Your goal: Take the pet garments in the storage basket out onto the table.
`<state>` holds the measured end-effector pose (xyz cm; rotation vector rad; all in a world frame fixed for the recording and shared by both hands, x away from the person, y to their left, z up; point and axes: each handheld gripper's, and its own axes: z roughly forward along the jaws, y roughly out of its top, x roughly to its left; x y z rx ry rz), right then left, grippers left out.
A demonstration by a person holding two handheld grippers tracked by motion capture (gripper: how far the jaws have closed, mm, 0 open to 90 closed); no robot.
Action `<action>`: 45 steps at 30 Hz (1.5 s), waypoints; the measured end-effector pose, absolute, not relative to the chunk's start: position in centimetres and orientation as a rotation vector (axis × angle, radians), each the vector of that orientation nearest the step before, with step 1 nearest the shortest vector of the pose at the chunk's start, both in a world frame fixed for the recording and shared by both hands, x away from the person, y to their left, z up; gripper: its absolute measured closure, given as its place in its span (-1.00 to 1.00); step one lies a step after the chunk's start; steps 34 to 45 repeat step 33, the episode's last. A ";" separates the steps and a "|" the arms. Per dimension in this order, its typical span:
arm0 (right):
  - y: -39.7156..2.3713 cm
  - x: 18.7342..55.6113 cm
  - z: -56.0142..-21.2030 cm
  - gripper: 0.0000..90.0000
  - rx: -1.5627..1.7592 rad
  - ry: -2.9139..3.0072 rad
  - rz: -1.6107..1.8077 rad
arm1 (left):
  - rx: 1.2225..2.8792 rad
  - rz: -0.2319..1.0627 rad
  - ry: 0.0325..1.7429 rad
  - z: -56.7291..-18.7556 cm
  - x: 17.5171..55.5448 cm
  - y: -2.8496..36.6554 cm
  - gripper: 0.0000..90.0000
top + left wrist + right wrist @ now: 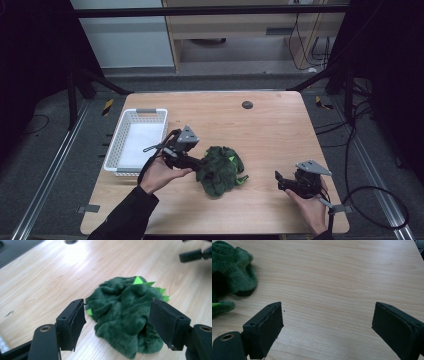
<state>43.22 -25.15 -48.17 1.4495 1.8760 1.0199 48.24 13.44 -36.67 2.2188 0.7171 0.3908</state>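
A wooden table (270,130) seen from above, with dark floor around it. The green plush cloth (220,169) lying crumpled a little nearer the person than the table's middle serves as the landmark here. It is dark green and fuzzy, with small bright green spikes along one edge, and it rests flat on the wood, held by nothing

To the left of the cloth, near the table's left edge, sits a white plastic basket (114,150), well apart from the cloth

Just left of the cloth is the left gripper (199,163), held in the person's left hand (159,175), with its tips at the cloth's left edge. In the left gripper view its two black jaws stand spread wide, one on each side of the cloth (125,312); the pads do not press on it

To the right of the cloth, near the table's right front corner, the right hand (311,207) holds the right gripper (278,180), apart from the cloth. In the right gripper view its jaws are spread wide over bare wood, with the cloth (229,267) off at the upper left

Beyond the cloth, near the far edge, is a small dark round hole (247,105)
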 end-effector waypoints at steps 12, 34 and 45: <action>-25.2 43.3 -48.3 -0.78 1.446 1.878 1.019 | 1.914 0.506 0.922 -38.1 45.7 18.8 -0.28; -25.1 42.9 -48.6 -0.75 1.430 1.890 1.028 | 1.810 0.560 1.063 -42.2 41.6 24.2 -0.02; -25.1 42.9 -48.6 -0.75 1.430 1.890 1.028 | 1.810 0.560 1.063 -42.2 41.6 24.2 -0.02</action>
